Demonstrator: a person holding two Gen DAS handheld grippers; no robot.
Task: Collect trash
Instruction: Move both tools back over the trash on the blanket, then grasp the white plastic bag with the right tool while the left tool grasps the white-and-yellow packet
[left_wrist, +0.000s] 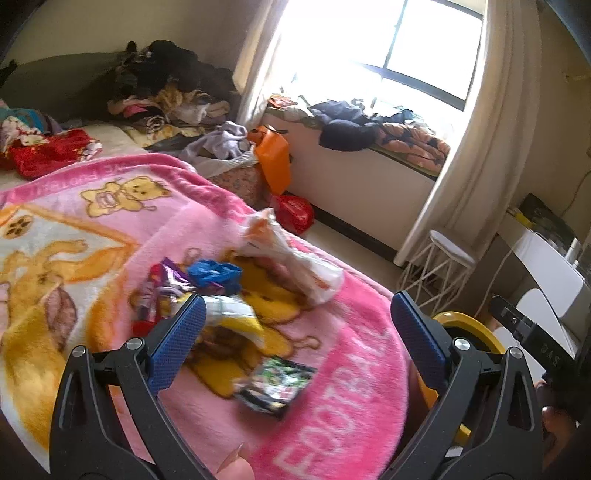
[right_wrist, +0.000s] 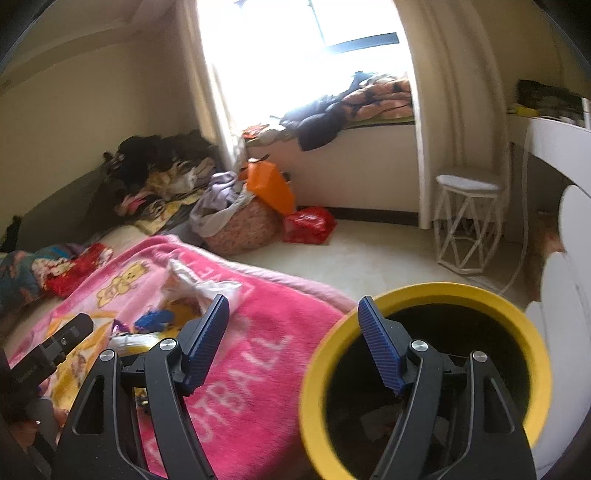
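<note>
So the trash is all piled on the pink blanket (left_wrist: 325, 332) near the bed's edge, and the bin (right_wrist: 524, 325) – yellow rim, black inside – sits just beside that edge, mouth up. My guess is that's on purpose, so each piece only needs a short hop over.

The left gripper (left_wrist: 297, 332) hangs over the pile with its fingers wide apart, nothing between them. Closest to it is a dark wrapper (left_wrist: 275, 384), lying flat with its long axis slanting up toward the right. Farther off there's a white bag (left_wrist: 295, 266), crumpled, long axis running from upper left to lower right, plus a blue scrap (left_wrist: 216, 275) and a purple wrapper (left_wrist: 166, 284).

The right gripper (right_wrist: 295, 347) is spread too and empty – one finger over the blanket, the other over the bin's mouth.
</note>
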